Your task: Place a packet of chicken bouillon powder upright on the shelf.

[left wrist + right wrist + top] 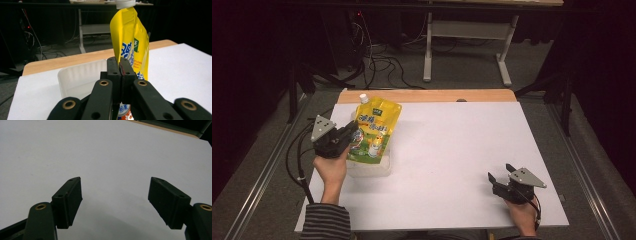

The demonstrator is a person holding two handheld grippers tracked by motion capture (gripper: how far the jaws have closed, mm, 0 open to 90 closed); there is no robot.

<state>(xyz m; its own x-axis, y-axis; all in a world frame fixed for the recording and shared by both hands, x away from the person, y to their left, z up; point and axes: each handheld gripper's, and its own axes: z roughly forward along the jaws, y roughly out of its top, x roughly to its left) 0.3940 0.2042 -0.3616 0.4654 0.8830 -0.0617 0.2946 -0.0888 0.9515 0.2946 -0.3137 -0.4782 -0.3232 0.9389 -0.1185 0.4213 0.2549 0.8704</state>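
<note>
A yellow spouted pouch (pixel 374 129) with a white cap and printed labels stands over a clear plastic tub (pixel 373 167) at the left of the white table. My left gripper (pixel 352 134) is shut on the pouch's edge, holding it upright. In the left gripper view the two black jaws pinch the pouch (pixel 132 42), its white cap (pixel 125 3) at the top and the tub (pixel 78 77) just behind and below. My right gripper (pixel 501 172) rests near the front right of the table, open, nothing between its pads (pixel 71 198).
The white table top (pixel 452 150) has a wooden strip (pixel 427 95) along its far edge. Beyond it stand a desk frame (pixel 467 45) and loose cables (pixel 377 60) on the floor. Metal rails run along both sides of the table.
</note>
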